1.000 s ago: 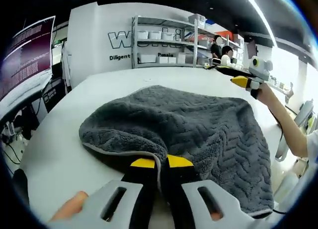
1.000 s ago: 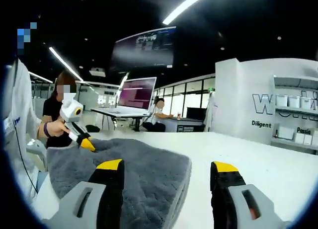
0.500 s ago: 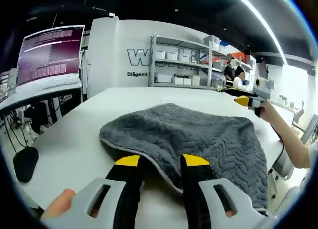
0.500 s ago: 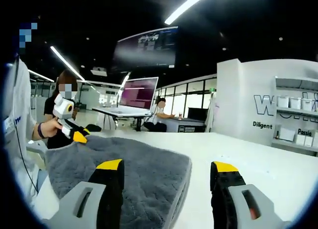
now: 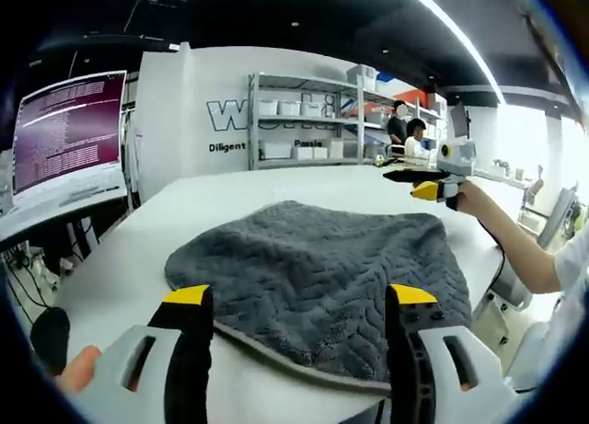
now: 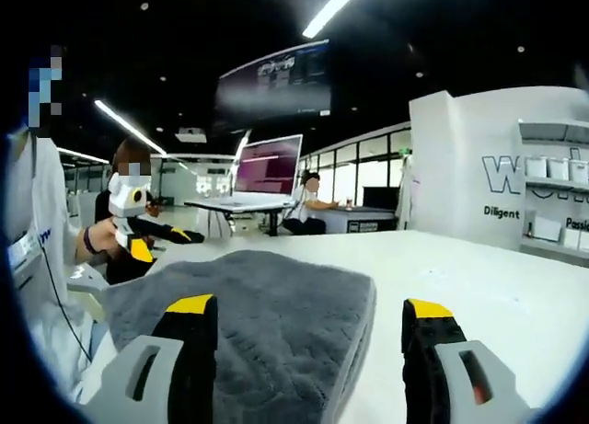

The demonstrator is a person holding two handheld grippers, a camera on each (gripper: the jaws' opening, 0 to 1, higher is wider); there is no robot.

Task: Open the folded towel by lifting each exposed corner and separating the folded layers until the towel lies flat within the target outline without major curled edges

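Towel (image 5: 322,268): grey, plush, zigzag-ribbed pile with a pale bound hem; lies folded and rounded on the tabletop (image 5: 120,258).
Tabletop: smooth, white, matte.
Left hand-held gripper (image 5: 299,300): released, yellow-tipped black jaws spread above the near hem.
Right hand-held gripper (image 6: 308,306): released, jaws wide, one over the towel's thick folded edge.

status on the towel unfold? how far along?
Early. Done: nothing visibly unfolded; the grey towel sits doubled on the white table, with a thick folded edge in the right gripper view. In hand: nothing; left gripper and right gripper are both open, jaws apart over the towel. Left: lift corners, separate layers, flatten. No target outline is visible.
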